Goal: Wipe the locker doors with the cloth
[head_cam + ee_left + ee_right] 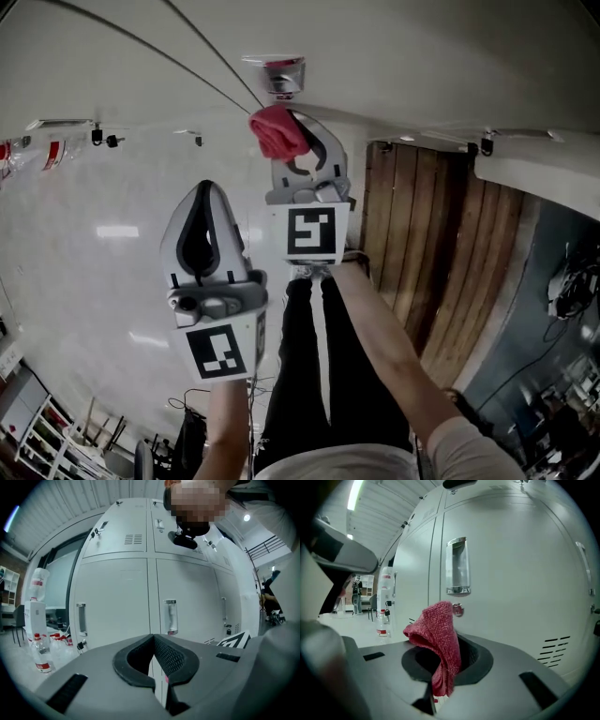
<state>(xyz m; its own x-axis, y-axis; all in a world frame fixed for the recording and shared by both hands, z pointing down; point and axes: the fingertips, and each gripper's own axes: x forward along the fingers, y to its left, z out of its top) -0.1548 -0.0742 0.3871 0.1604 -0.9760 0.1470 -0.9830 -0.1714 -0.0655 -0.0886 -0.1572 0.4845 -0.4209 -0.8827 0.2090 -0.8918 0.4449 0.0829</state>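
The right gripper (440,677) is clamped on the red cloth (438,637), pinching its lower part. The loose upper fold stands free in front of a locker door (515,597), below the door handle (456,566); contact with the door cannot be confirmed. The left gripper (157,665) has its jaws closed together and carries nothing. The cloth appears light, soft and limp, so expect it to fold under pressure. Hold it near the bunched middle to leave a broad wiping pad.

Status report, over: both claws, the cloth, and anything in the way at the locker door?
Left claw shut, empty. Right claw shut on red cloth, held before locker door; contact unclear. Door handle just above cloth.
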